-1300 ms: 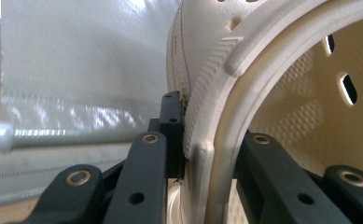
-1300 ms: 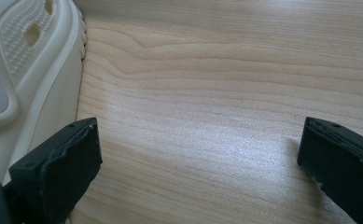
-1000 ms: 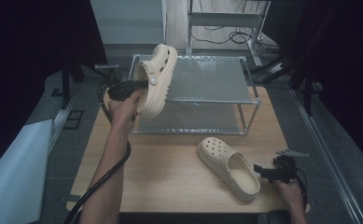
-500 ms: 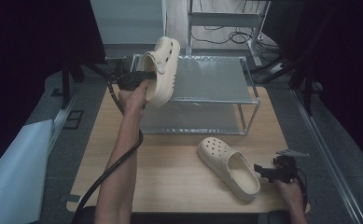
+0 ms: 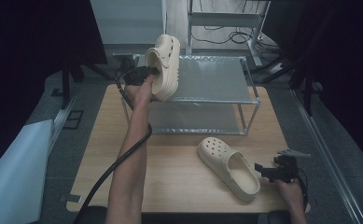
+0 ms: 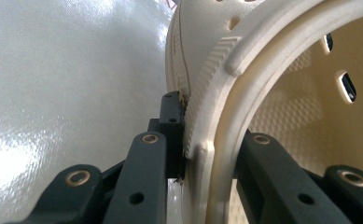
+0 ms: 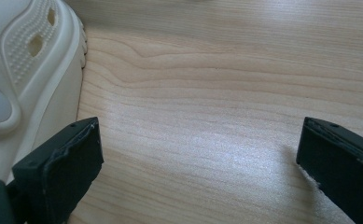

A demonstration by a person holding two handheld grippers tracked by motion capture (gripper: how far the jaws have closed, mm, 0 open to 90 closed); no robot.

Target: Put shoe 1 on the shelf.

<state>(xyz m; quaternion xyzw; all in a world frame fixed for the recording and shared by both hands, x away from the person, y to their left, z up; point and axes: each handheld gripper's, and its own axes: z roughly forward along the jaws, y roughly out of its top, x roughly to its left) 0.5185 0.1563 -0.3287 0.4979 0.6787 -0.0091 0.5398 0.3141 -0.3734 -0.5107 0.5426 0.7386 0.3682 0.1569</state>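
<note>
My left gripper is shut on the rim of a cream clog, which is held tilted on edge over the left end of a metal rack's top shelf. In the left gripper view the jaws pinch the clog's collar wall, at my left gripper, above the shiny shelf. A second cream clog lies sole down on the wooden table. My right gripper rests open just right of its heel. In the right gripper view that clog sits left of my right gripper.
The two-tier rack has a lower shelf and thin metal posts on the table's far half. A black cable trails from the left gripper along the forearm. Pale sheeting lies left of the table, and dark curtains stand around.
My left gripper has carried its clog forward and up, from beside the rack's left end to over the top shelf. The right gripper and the table clog have stayed put.
</note>
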